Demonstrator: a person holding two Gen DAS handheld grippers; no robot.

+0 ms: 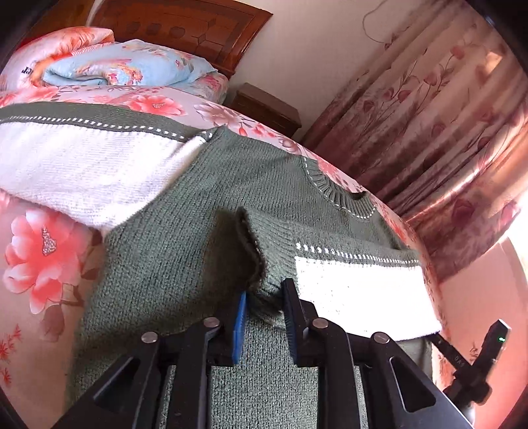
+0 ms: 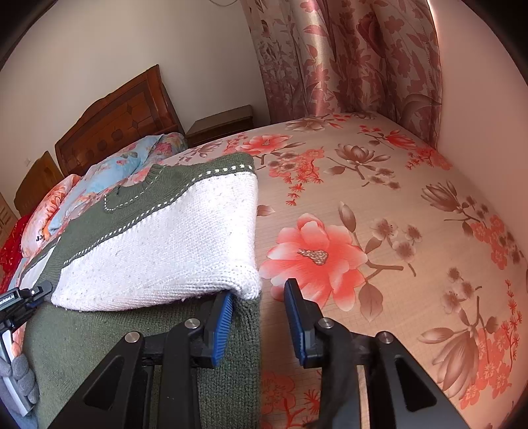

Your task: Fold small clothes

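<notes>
A green and white knit sweater [image 1: 184,250] lies on the flowered bed, its ribbed collar [image 1: 333,191] toward the far side. My left gripper [image 1: 264,293] is shut on a raised fold of the green knit, which stands up between its blue pads. In the right wrist view the sweater [image 2: 158,244] has a white sleeve folded over the green body. My right gripper [image 2: 259,293] is open at the sweater's right edge. Its left finger [image 2: 222,316] rests against the sleeve's corner, and its right finger [image 2: 295,313] is over bare sheet.
The bedsheet [image 2: 379,214] stretches bare to the right of the sweater. Folded quilts [image 1: 109,66] and a wooden headboard [image 1: 184,29] lie at the far end, with a nightstand [image 1: 267,105] and curtains [image 1: 429,125] beyond. The other gripper's body [image 2: 19,300] and a gloved hand [image 2: 19,373] show at the left.
</notes>
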